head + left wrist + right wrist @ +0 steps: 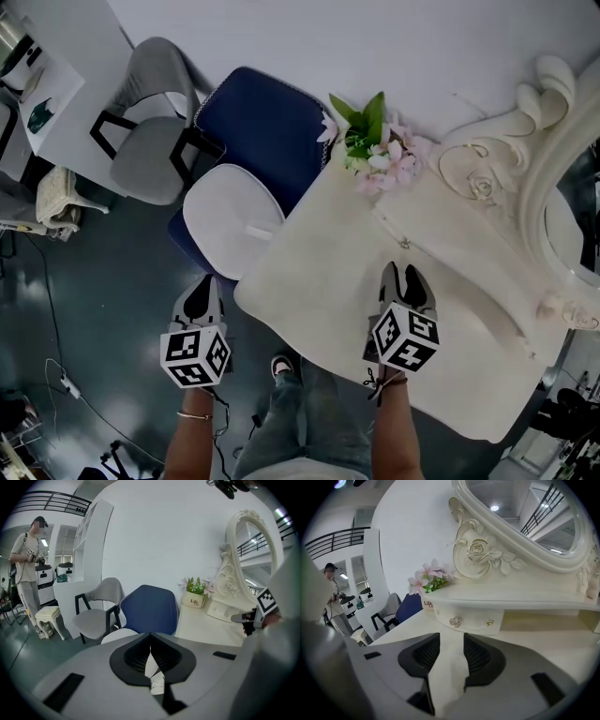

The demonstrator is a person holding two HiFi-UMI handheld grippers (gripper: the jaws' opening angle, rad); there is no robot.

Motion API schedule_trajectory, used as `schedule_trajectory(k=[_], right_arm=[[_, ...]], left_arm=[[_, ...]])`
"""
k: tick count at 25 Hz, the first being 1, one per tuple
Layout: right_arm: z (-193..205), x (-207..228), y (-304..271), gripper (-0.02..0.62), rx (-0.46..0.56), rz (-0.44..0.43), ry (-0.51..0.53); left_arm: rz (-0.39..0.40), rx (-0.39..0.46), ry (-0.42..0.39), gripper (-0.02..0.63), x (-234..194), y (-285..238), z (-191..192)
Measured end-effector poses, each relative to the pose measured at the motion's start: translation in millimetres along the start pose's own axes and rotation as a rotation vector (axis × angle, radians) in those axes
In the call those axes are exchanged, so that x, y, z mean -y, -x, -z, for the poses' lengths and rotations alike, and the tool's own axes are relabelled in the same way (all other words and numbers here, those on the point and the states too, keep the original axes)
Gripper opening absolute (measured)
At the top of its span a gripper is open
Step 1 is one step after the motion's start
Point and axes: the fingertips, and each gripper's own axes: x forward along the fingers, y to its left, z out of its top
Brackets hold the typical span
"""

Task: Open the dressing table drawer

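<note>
Bare worktop [319,272] lies between the right gripper [406,276] and the drawer [468,618], so the approach is clear. A ledge [525,603] overhangs the drawer. Flowers [380,155] stand just left of it. A chair [262,122] blocks the worktop's left edge, ahead of the left gripper [200,292].

Finding 1: the word "Life" stands in dark print on the white flower pot [194,601], at two o'clock from the jaws in the left gripper view. The same word shows at eleven o'clock in the right gripper view.

Finding 2: the cubes of the left gripper [199,287] and right gripper [406,275] carry black-and-white square markers, without lettering.
</note>
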Motion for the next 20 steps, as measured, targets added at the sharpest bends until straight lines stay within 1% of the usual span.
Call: schedule_trajectory(k=[8, 15, 20], right_arm=[[-0.5, -3.0, -10.6, 0.167, -0.001, 0.027, -0.001], [-6.7, -2.6, -16.3, 0.169, 0.017, 0.078, 0.033], [-7.0, -0.6, -20.3, 0.169, 0.026, 0.104, 0.014]], left_arm=[[-0.012, -0.005, 0.007, 0.018, -10.9, 0.2, 0.4], [-0.029, -0.024, 0.019, 0.018, -18.3, 4.2, 9.6], [-0.042, -0.03, 0.024, 0.018, -24.0, 5.1, 12.6]])
